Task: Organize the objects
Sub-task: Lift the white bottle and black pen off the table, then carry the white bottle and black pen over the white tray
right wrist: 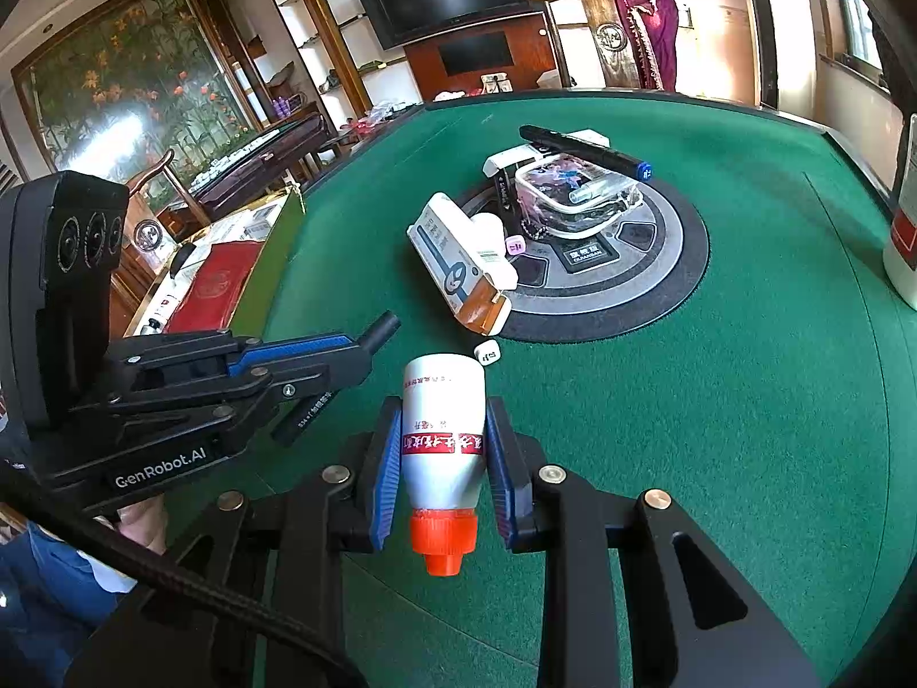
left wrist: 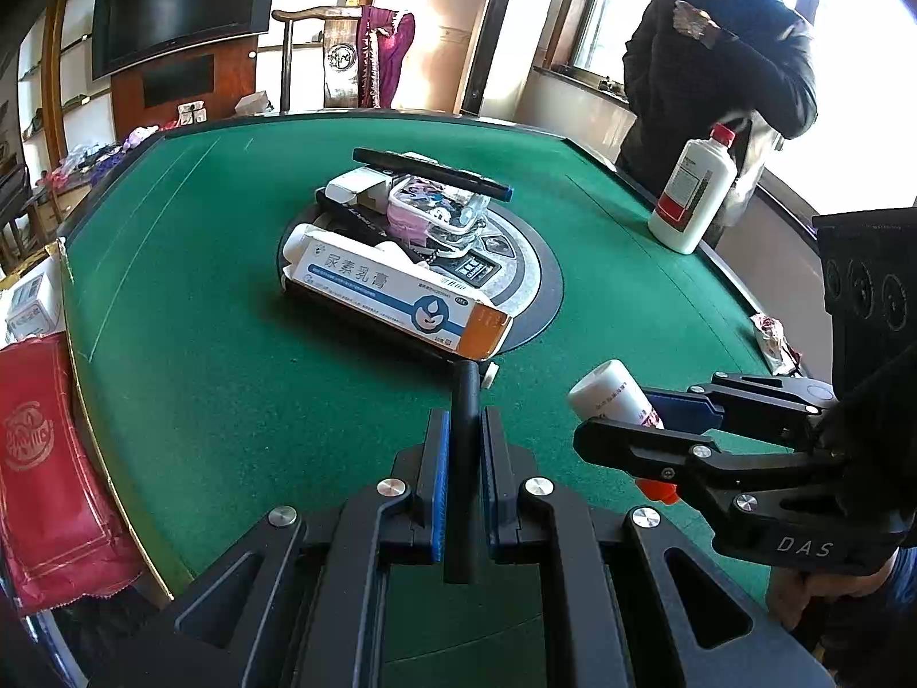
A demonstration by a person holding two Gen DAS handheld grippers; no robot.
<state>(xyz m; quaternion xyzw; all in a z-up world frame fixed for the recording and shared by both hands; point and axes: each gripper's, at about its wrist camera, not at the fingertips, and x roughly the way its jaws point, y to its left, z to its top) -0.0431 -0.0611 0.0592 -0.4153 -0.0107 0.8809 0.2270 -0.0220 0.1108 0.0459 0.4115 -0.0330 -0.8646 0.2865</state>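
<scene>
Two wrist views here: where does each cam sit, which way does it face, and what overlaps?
Left wrist: sits on the left tool, faces forward and down over the green table; shows its own fingers shut on a black pen, plus the right tool at right.
Right wrist: sits on the right tool, same facing; fingers clamp a white bottle, orange cap toward the camera; left tool and a hand at left.
Shared: the ointment box, the black marker, each other's tool.

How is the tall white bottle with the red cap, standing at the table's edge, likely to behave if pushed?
The tall white bottle stands upright near the table's edge, so a high push could tip it, perhaps off the table. Its smooth round body would probably roll once down.
</scene>
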